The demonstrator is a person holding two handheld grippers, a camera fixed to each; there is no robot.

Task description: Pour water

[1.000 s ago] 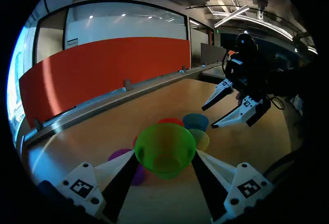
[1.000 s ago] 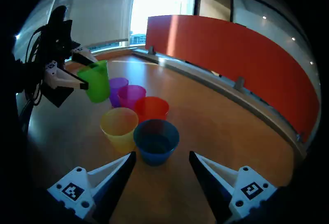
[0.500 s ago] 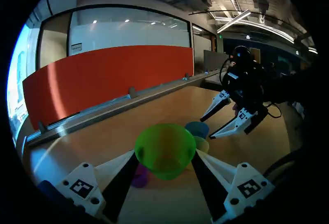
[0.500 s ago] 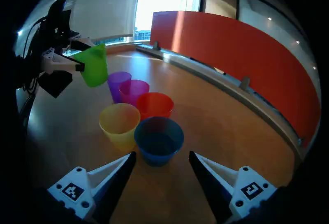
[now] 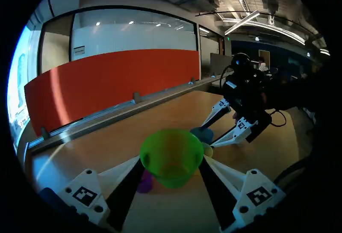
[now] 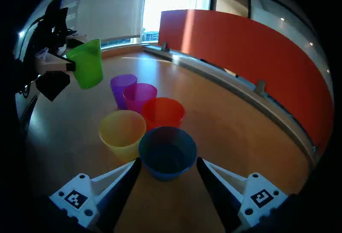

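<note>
Right claw (image 6: 167, 161) nearer the blue cup (image 6: 167, 152).

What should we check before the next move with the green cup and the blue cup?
1. Left gripper shut on the green cup: ok.
2. That cup off the wooden table: ok.
3. Blue cup upright: ok.
4. Right gripper shut on it: not ok, jaws open on either side.
5. Water in the green cup: cannot tell.
</note>
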